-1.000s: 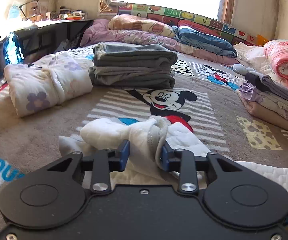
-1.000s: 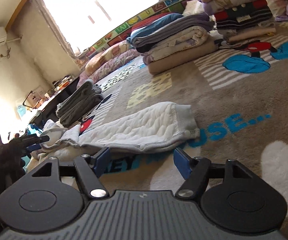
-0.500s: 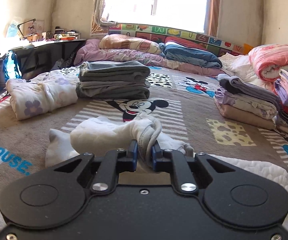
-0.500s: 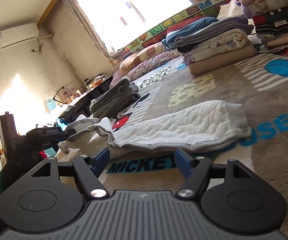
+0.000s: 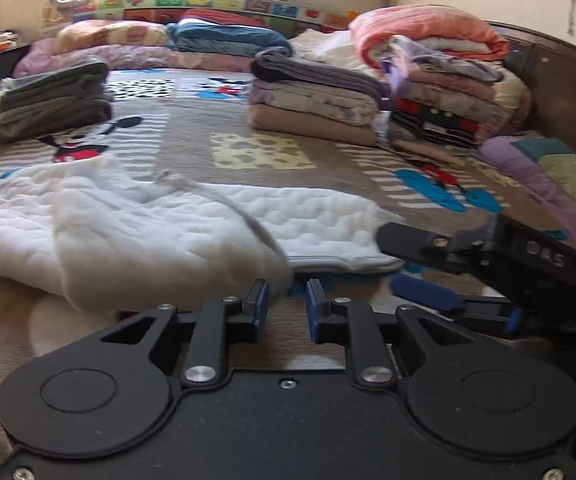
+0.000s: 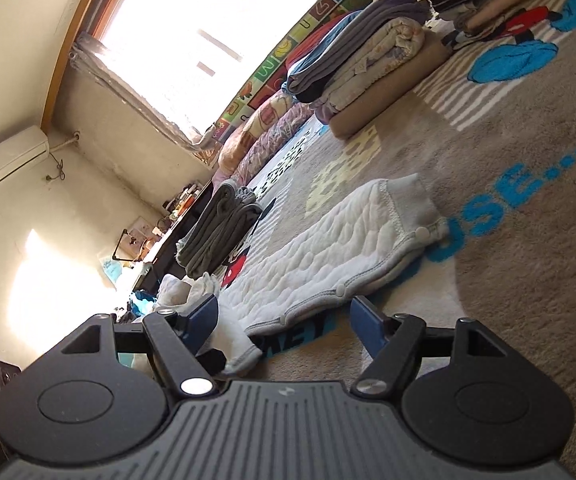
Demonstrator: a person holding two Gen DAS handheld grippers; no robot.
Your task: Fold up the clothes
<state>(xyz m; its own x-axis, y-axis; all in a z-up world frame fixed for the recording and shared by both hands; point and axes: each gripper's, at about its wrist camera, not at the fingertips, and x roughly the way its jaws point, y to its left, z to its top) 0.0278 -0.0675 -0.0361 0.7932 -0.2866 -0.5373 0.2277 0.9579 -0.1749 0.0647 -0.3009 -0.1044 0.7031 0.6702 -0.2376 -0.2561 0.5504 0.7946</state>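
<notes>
The white garment point(image 5: 175, 220) lay spread on the cartoon blanket point(image 5: 191, 140), with one part folded over itself at 9 o'clock in the left wrist view. The left gripper point(image 5: 286, 306) was just beside the garment's near edge; its jaws had just been opening a little and stood slightly apart, with nothing between the pads. The right gripper point(image 6: 283, 322) sat low at the garment's near edge, its jaws wide apart; the hem lay between them, but the pads did not press it. From the left camera this gripper showed at 3 o'clock. A grey pile point(image 5: 51, 100) stood at 10 o'clock, and taller folded piles point(image 5: 316, 104) at 1 o'clock.
</notes>
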